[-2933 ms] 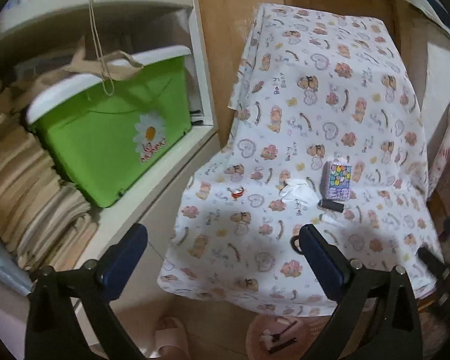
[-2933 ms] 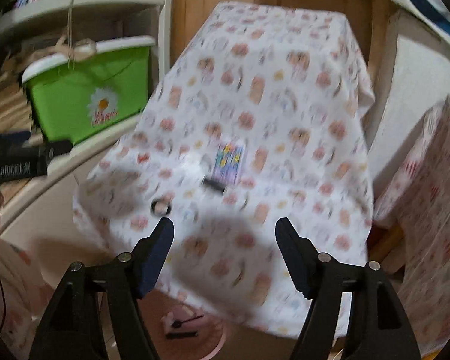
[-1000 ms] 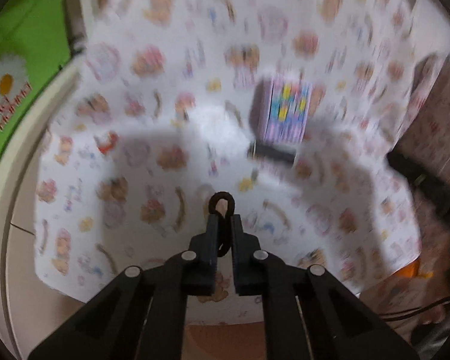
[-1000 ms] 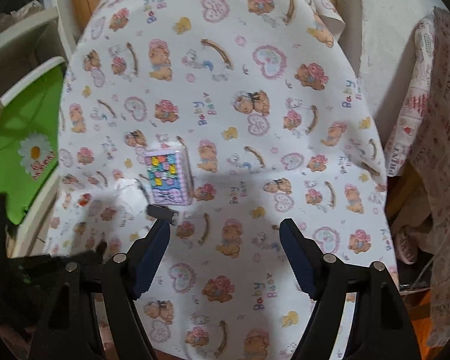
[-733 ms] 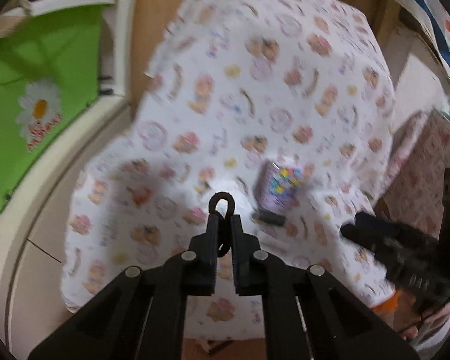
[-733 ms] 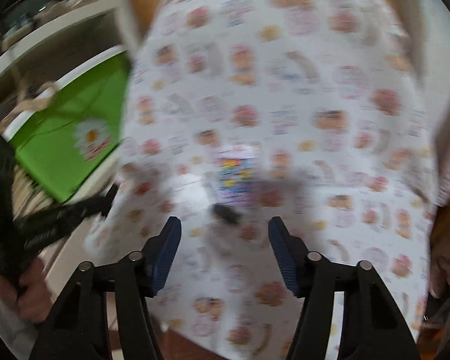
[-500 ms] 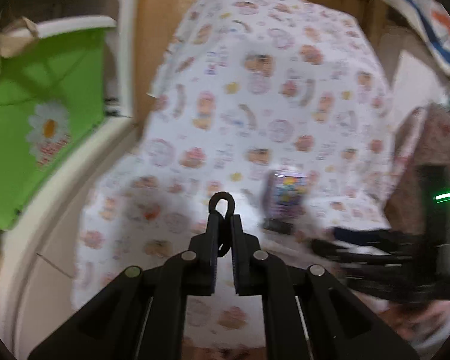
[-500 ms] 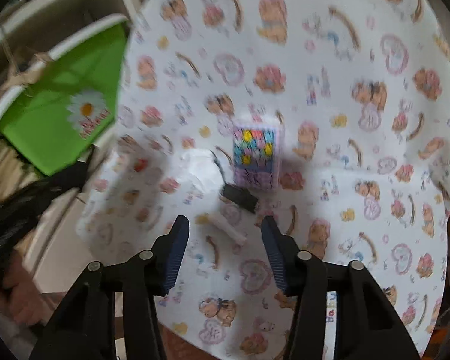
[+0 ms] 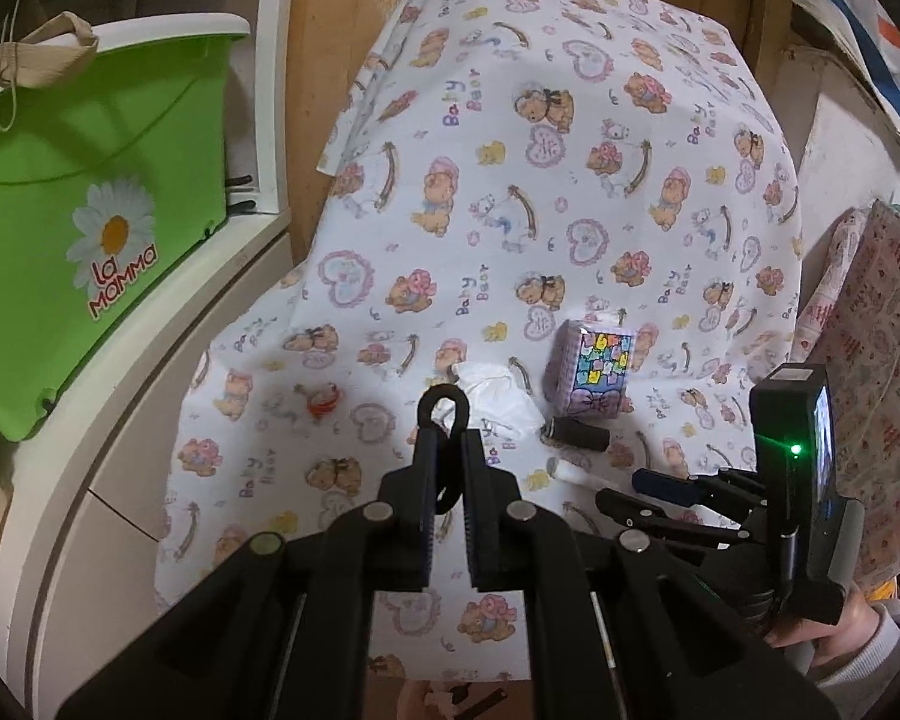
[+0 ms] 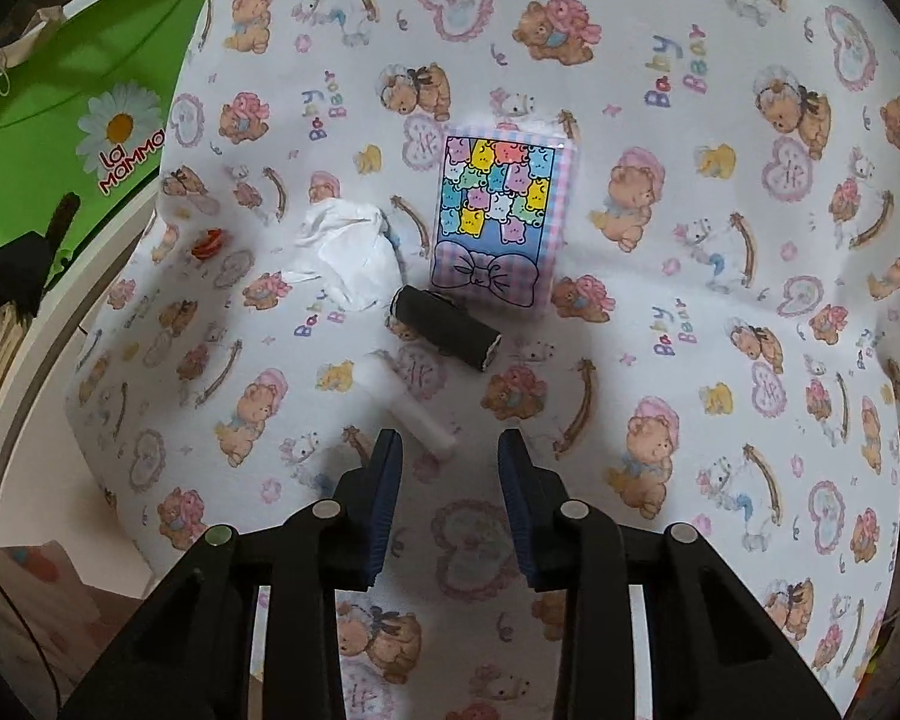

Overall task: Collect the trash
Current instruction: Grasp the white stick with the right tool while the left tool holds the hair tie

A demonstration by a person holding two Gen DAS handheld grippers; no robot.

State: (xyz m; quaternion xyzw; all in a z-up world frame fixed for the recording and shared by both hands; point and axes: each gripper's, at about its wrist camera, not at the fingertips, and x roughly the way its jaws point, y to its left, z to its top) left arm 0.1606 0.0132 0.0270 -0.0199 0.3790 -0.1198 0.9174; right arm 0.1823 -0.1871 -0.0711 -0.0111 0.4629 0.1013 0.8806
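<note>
Left claw (image 9: 447,450) clamped on black loop (image 9: 443,409); right claw (image 10: 450,450) apart above white tube (image 10: 403,405).

Open cloth (image 10: 660,330) right of patterned box (image 10: 498,222) and ahead of right gripper (image 10: 450,456). Approach path blocked by white tube (image 10: 405,399), black cylinder (image 10: 444,330), crumpled tissue (image 10: 348,252). Leftward passage bounded by green bin (image 9: 84,240).

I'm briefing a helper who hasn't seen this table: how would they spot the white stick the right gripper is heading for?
Start at the pastel bear-print packet on the teddy-bear cloth. Just in front of it lies a black cylinder, and nearer again the white stick, right before the right gripper. Unlike the crumpled tissue, it is a smooth, thin, straight tube.
</note>
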